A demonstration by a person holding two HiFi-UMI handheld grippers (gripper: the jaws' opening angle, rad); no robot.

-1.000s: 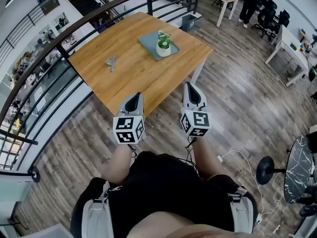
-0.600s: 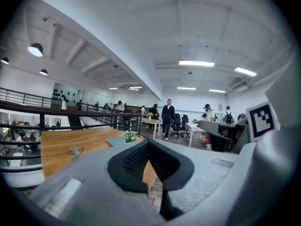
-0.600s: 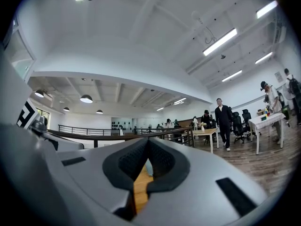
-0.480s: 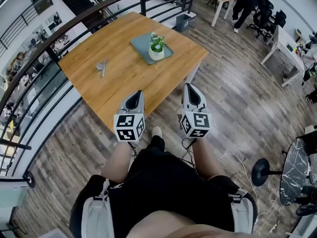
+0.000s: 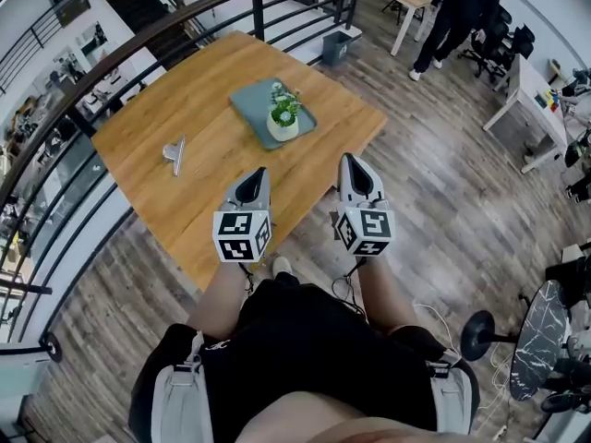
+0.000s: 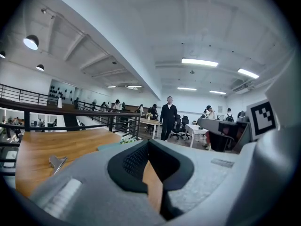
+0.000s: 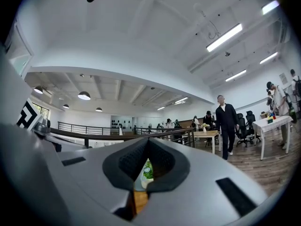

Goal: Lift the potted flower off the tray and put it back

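**2 empty claws drawn up to the worktop, flower on its tray**

Both claws were shut with nothing between them. In the left gripper view the left claw [image 6: 149,145] had its jaws meeting at the tips, and the right claw [image 7: 147,142] showed the same in its own view. From the head view, the left claw [image 5: 256,176] and the right claw [image 5: 350,161] reached over the near edge of the worktop [image 5: 199,95]. 1 second earlier they had hung short of that edge, over the floor.

The potted flower [image 5: 283,116] stood upright on the teal tray [image 5: 247,106], untouched and well apart from both claws. It sat lower in the head view than before, closer to the claws. Through the slit of the right claw the flower [image 7: 147,170] showed straight ahead.

1 small metal piece [image 5: 174,153] lay on the worktop to the left of the tray, unmoved on the wood. A person in black [image 5: 443,12] had walked further along the floor beyond the worktop.
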